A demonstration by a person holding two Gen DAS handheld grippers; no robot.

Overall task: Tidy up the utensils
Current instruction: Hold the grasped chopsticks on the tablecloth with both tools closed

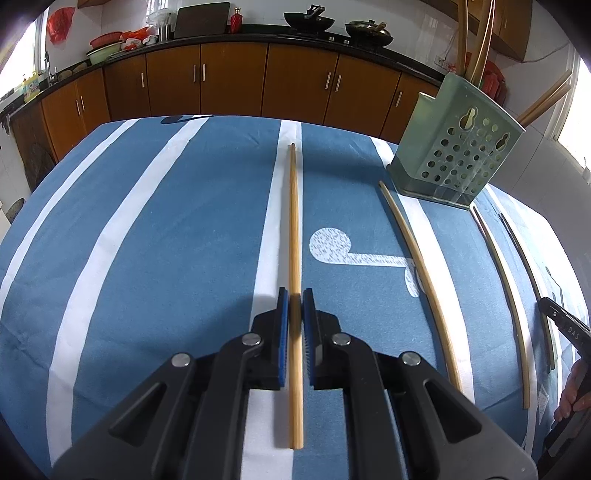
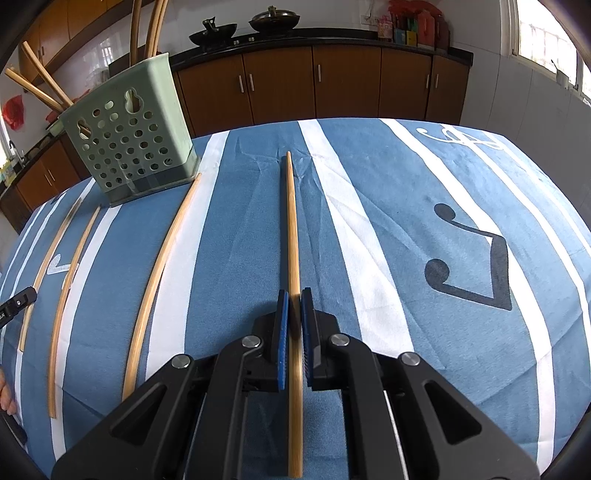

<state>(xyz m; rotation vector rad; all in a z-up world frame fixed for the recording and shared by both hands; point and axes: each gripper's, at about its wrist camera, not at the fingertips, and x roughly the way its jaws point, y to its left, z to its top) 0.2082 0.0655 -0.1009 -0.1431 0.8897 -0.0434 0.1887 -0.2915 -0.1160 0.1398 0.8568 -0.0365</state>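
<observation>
Some chopsticks are already standing in the green holder (image 1: 456,155), three more are lying on the blue cloth (image 1: 166,236), and the left gripper (image 1: 295,295) and the right gripper (image 2: 294,294) are each pinching one chopstick (image 1: 294,229) (image 2: 292,236).

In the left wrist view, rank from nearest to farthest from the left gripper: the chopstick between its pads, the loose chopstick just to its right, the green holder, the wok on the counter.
1. Chopstick clamped in the left gripper, centre.
2. Loose chopstick, lying to the right on the cloth.
3. Green holder, upright, far right of the table.
4. Wok, back counter.
</observation>
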